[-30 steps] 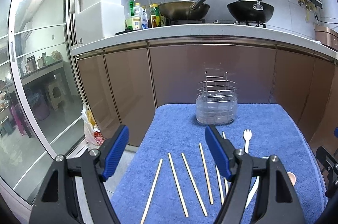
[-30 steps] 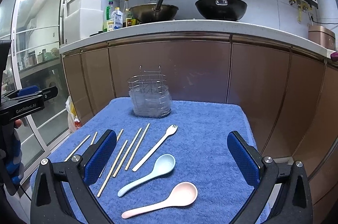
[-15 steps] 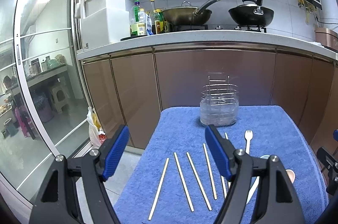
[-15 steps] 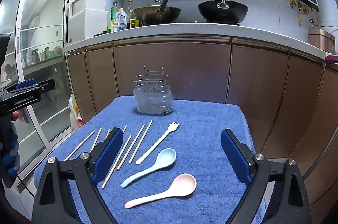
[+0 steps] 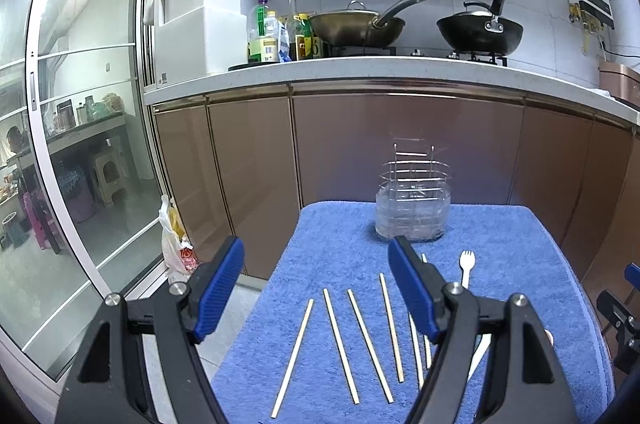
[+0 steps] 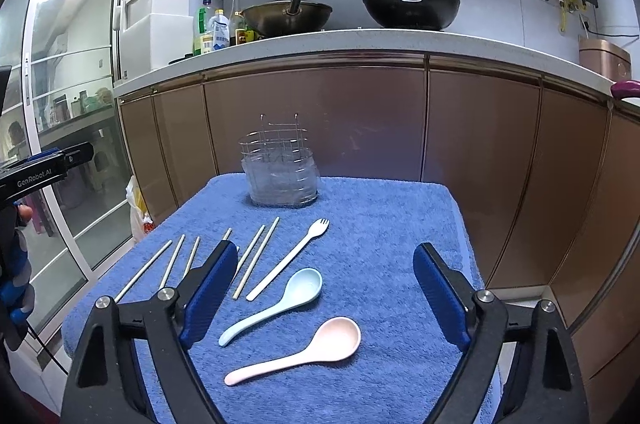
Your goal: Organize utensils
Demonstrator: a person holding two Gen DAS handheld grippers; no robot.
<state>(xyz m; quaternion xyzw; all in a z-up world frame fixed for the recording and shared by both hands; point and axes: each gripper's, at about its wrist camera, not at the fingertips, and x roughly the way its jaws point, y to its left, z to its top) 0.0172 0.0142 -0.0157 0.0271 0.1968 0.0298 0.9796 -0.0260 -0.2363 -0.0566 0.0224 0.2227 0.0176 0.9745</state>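
A clear utensil holder with a wire rack [image 6: 279,168] stands at the far end of a blue towel [image 6: 380,224]; it also shows in the left wrist view [image 5: 413,210]. Several wooden chopsticks [image 5: 370,344] lie side by side on the towel, also seen in the right wrist view [image 6: 256,260]. A white fork [image 6: 289,258], a light blue spoon [image 6: 276,306] and a pink spoon [image 6: 298,350] lie to their right. My left gripper [image 5: 316,288] is open and empty above the chopsticks. My right gripper [image 6: 322,298] is open and empty above the spoons.
Brown cabinet fronts [image 6: 360,120] stand just behind the towel-covered table. The counter above carries two woks [image 6: 410,8] and bottles [image 6: 212,32]. A glass sliding door [image 5: 80,152] is on the left, with a plastic bag [image 5: 176,244] on the floor by it.
Both grippers have drawn back and risen a little, so the towel and utensils sit lower and farther in view. Both stay open. The utensils have not moved.
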